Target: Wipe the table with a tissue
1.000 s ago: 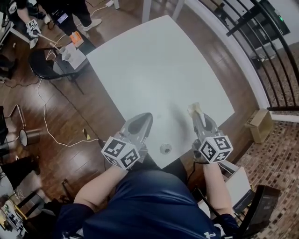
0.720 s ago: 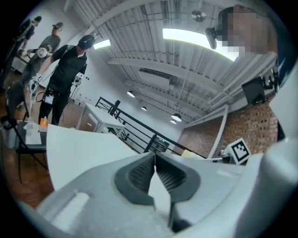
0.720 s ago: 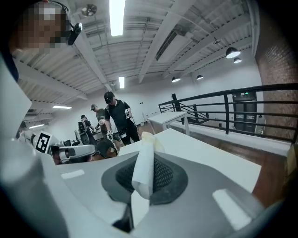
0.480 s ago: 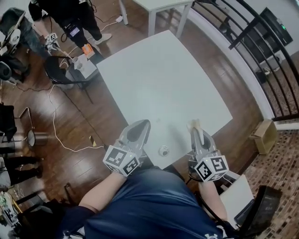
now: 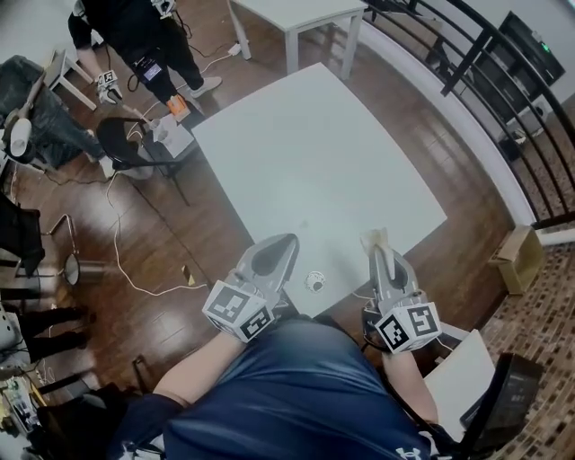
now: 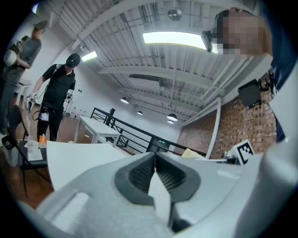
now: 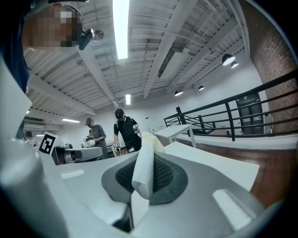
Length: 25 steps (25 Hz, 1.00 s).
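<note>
Second table (image 5: pixel 296 11) now visible beyond main table (image 5: pixel 314 153); right fingers (image 7: pixel 172 179) pinch tissue (image 7: pixel 144 162) (left fingers (image 6: pixel 139 174) closed).

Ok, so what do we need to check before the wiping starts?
1. Tissue gripped: ok, the right gripper has its jaws shut on it.
2. Left gripper empty: ok, jaws together with nothing between them.
3. Tissue touching the white table: cannot tell.
4. Wiping path free: not ok, a small round object sits near the front edge, between the grippers.
5. Bystander away from the table: ok, standing past the far left corner.
</note>
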Each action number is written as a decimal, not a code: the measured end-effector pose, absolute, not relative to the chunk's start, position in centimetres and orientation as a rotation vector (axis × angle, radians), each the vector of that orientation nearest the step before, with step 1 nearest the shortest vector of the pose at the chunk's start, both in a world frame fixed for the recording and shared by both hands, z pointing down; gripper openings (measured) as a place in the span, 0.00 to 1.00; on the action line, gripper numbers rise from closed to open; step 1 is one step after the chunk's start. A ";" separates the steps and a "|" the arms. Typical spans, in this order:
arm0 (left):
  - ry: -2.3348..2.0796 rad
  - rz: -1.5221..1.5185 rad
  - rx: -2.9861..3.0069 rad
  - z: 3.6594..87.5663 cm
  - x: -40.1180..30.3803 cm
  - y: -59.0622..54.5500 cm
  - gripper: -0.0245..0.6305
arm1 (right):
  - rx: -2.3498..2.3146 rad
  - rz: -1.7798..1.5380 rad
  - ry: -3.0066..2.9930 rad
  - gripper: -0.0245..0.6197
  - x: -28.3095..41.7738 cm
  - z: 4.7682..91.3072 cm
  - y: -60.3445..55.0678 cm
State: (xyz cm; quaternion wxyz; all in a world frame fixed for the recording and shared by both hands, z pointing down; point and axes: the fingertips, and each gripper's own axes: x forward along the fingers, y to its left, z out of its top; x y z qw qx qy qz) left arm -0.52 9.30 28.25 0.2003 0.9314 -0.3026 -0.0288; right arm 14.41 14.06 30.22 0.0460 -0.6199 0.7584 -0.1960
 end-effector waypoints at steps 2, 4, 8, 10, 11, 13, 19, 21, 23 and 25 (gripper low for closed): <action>-0.816 -0.087 2.620 28.1 -0.4 9.8 0.05 | -1.902 -0.570 2.307 0.06 14.2 29.6 14.6; -0.786 -0.092 2.631 28.0 -0.2 10.0 0.05 | -1.914 -0.546 2.299 0.06 13.9 28.8 15.0; -0.750 -0.099 2.654 27.5 -0.8 10.1 0.05 | -1.938 -0.514 2.289 0.06 12.9 28.0 15.4; -0.737 -0.100 2.660 27.8 -1.1 10.0 0.05 | -1.950 -0.500 2.289 0.06 12.4 28.0 15.3; -0.729 -0.100 2.656 28.0 -1.3 9.9 0.05 | -1.956 -0.499 2.287 0.06 12.2 28.1 15.2; -0.717 -0.104 2.647 28.1 -1.6 9.8 0.05 | -1.970 -0.502 2.278 0.06 11.8 28.1 15.2; -0.703 -0.125 2.635 27.8 -2.3 9.5 0.05 | -1.993 -0.481 2.268 0.06 11.4 27.5 15.2; -0.702 -0.125 2.632 27.8 -2.4 9.5 0.05 | -1.998 -0.474 2.263 0.06 11.4 27.3 15.2; -0.707 -0.123 2.632 27.7 -2.7 9.4 0.05 | -1.997 -0.468 2.261 0.06 11.3 27.1 15.1; -0.711 -0.119 2.633 27.6 -3.0 9.3 0.05 | -1.995 -0.465 2.261 0.06 11.1 27.1 15.0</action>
